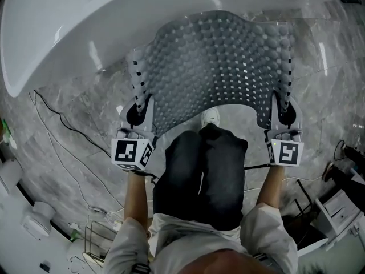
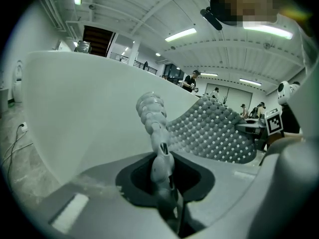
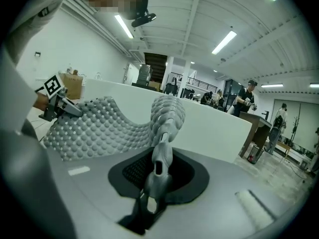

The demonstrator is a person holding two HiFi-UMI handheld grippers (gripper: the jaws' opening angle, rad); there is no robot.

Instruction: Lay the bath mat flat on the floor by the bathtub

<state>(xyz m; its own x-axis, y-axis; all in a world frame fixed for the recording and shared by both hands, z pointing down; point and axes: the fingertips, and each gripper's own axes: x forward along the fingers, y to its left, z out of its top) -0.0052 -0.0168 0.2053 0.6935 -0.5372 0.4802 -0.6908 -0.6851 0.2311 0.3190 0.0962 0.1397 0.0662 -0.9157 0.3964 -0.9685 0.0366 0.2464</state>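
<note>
Left gripper is clamped on the near left corner of the grey rubbery bath mat with bubble bumps and small holes. You can see the folded edge pinched right between the jaws in the left gripper view. The right gripper is doing the same thing on the near right corner. So the mat is hanging in the air between the two, not down flat. The held edge runs side to side, and the sheet stretches away from the person toward the glossy white bathtub, with its far edge up near the tub wall. It sags a bit in the middle. Honestly can't call which side is the longer one with this lens. Underneath is grey marble-look tile floor, and a white shoe pokes out below the near edge.
</note>
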